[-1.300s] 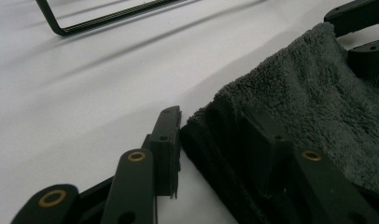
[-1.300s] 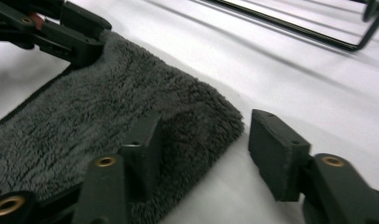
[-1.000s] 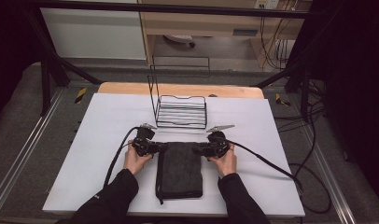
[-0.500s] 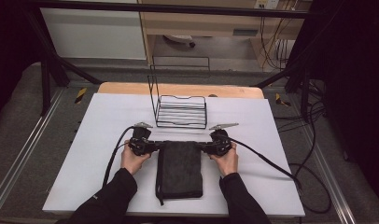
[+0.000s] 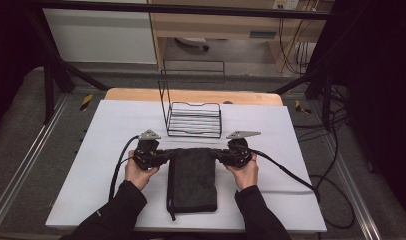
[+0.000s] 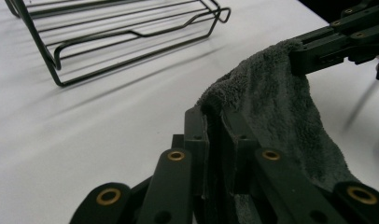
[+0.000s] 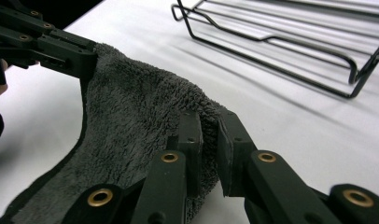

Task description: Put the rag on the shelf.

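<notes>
Both grippers, left (image 5: 163, 156) and right (image 5: 222, 155), pinch the towel's (image 5: 192, 177) far corners at frame centre; lift under way. Next: carry it clear toward the rack (image 5: 193, 120).

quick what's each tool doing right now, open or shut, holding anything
Left tool: shut on the towel, at its far left corner.
Right tool: shut on the towel, at its far right corner.

Both forearms come in from the near edge of the table, black sleeves. Left gripper (image 5: 163, 156) and right gripper (image 5: 222, 155) point inward at each other, jaws clamped tight on cloth corners. Left hand (image 5: 139, 169), right hand (image 5: 245, 169) wrap gripper bodies, level.
</notes>
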### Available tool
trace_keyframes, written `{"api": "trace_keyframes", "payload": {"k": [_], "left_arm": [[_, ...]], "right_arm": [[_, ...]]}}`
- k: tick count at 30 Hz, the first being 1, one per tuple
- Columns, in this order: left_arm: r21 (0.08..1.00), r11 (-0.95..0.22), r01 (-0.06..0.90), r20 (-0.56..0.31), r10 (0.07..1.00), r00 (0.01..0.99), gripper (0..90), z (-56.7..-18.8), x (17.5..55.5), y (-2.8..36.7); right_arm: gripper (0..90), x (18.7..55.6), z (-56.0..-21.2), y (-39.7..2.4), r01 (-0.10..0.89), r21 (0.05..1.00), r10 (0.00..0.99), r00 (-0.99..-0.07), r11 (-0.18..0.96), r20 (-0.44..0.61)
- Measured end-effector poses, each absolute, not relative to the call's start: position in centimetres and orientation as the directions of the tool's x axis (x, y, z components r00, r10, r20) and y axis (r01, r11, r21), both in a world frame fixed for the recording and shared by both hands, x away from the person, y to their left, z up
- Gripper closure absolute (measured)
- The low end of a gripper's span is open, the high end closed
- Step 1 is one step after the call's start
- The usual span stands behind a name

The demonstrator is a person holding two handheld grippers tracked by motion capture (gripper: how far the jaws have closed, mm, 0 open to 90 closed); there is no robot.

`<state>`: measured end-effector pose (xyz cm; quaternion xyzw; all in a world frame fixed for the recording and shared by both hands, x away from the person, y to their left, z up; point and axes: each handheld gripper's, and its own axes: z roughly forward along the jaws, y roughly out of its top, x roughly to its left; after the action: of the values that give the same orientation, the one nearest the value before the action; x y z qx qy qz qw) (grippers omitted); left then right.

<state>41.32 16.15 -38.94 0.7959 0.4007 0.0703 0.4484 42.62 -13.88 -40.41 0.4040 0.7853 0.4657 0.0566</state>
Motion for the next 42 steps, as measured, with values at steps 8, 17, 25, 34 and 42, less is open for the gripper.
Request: {"api": "trace_keyframes", "payload": {"k": [8, 17, 25, 34, 42], "left_arm": [[0.811, -0.250, 0.529, -0.230, 0.695, 0.681, 81.6, -36.9, 40.2, 16.4], [0.859, -0.225, 0.460, -0.191, 0.692, 0.696, 81.6, -34.7, 38.5, 16.2], [0.885, -0.206, 0.417, -0.169, 0.693, 0.701, 81.5, -33.4, 37.6, 16.3], [0.908, -0.176, 0.381, -0.156, 0.701, 0.696, 81.5, -32.5, 37.2, 16.5], [0.925, -0.152, 0.347, -0.145, 0.705, 0.695, 81.5, -31.4, 37.1, 16.2]], "right_arm": [[82.6, 41.6, -38.4, -14.0, 0.527, 0.818, 0.683, -0.686, 0.229, 0.251], [82.7, 40.4, -36.0, -14.2, 0.442, 0.872, 0.688, -0.700, 0.210, 0.190], [82.7, 39.2, -34.3, -14.3, 0.379, 0.904, 0.693, -0.706, 0.197, 0.145], [82.7, 38.4, -32.8, -14.5, 0.319, 0.928, 0.692, -0.715, 0.192, 0.103], [82.7, 38.0, -31.5, -14.4, 0.267, 0.946, 0.708, -0.703, 0.185, 0.060]]}}
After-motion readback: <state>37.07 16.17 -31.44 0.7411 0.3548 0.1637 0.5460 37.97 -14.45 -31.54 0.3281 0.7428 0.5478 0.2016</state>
